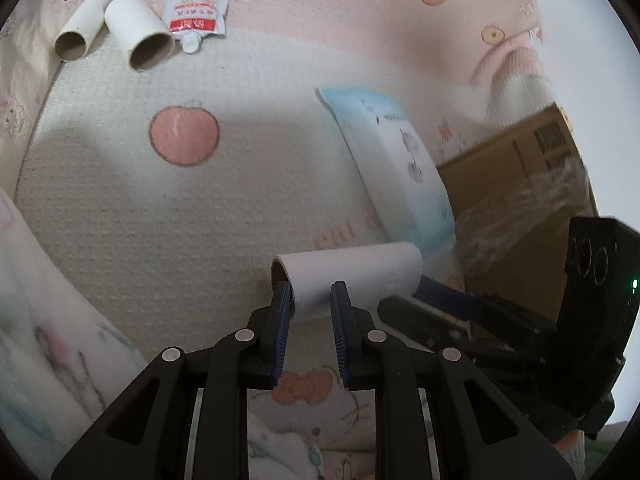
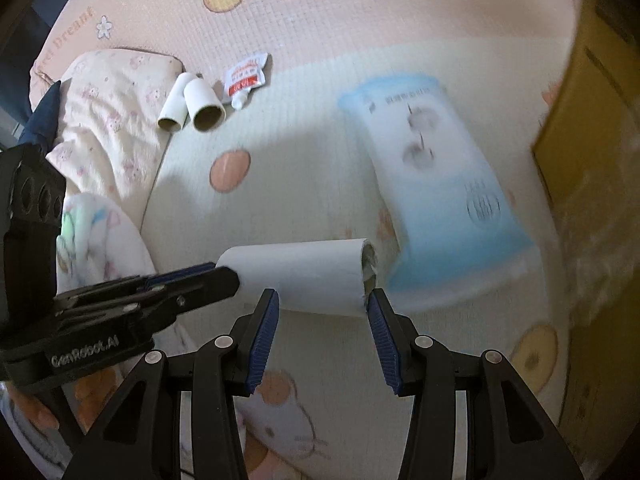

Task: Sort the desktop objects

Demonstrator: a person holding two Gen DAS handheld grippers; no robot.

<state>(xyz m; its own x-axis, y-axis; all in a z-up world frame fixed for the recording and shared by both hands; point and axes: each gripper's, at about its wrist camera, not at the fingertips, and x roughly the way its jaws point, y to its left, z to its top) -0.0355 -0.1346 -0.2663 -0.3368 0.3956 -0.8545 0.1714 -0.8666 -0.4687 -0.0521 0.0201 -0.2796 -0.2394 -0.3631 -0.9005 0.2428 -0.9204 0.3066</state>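
Left wrist view: left gripper (image 1: 310, 294) narrowly parted, clamped on one end of a white paper roll (image 1: 352, 276) held crosswise at the fingertips. Right wrist view: right gripper (image 2: 322, 300) wider, pads against the same roll's other end. Beyond the fingers, just past the roll: blue tissue pack (image 2: 440, 184). Far ahead to the left: two cardboard tubes (image 1: 108, 24) and a sachet (image 1: 196, 18). Right of the fingers: cardboard box (image 1: 520, 184).

Pink-and-cream quilted bedspread (image 2: 320, 32) with peach, flower and cartoon-cat prints, lettering "cat & peach". Crumpled floral quilt (image 2: 108, 120) at left edge, dark blue fabric (image 2: 44, 116) beside it. Brown surface at right, blurred, possibly cardboard. Soft light, broad shadows across spread.
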